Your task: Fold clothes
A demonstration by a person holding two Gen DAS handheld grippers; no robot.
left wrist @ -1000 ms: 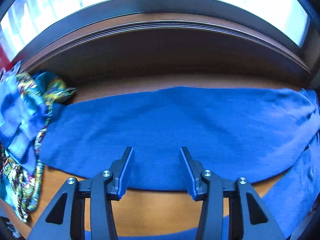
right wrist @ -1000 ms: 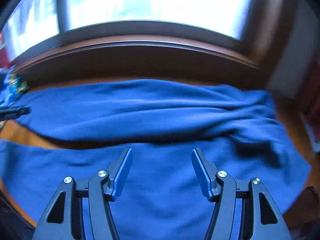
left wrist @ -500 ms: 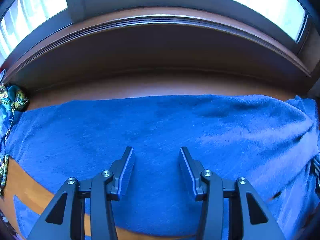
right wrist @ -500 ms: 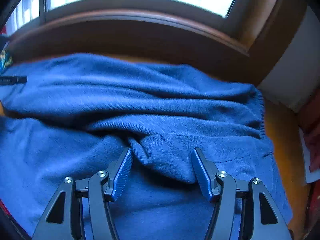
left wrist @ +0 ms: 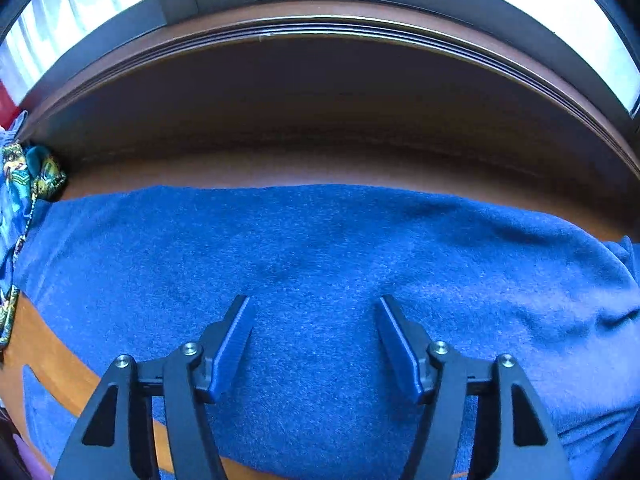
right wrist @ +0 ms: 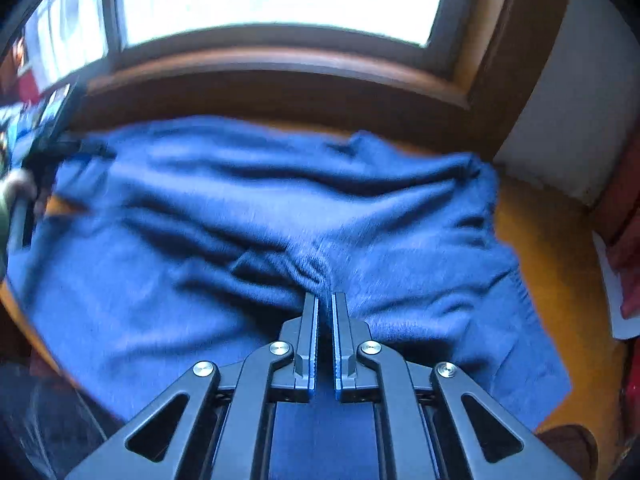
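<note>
A blue knit garment point(left wrist: 320, 256) lies spread across the wooden table point(left wrist: 52, 356), folded over itself. My left gripper point(left wrist: 314, 312) hovers open just above its flat near part, nothing between the fingers. In the right wrist view the same garment point(right wrist: 200, 208) is rumpled into ridges. My right gripper point(right wrist: 325, 300) is shut on a pinched fold of the blue cloth at its tips. The left gripper's dark body point(right wrist: 44, 144) shows at the far left edge of that view, with part of a hand beside it.
A patterned multicoloured cloth point(left wrist: 24, 184) lies bunched at the table's left end. A dark wooden window sill point(left wrist: 320, 92) runs along the back. Bare orange table point(right wrist: 560, 248) shows right of the garment, with a white sheet point(right wrist: 612, 300) and red items at the far right.
My right gripper has shut on a fold of the blue garment and bunched it. My left gripper moved forward over the cloth and opened wider.
</note>
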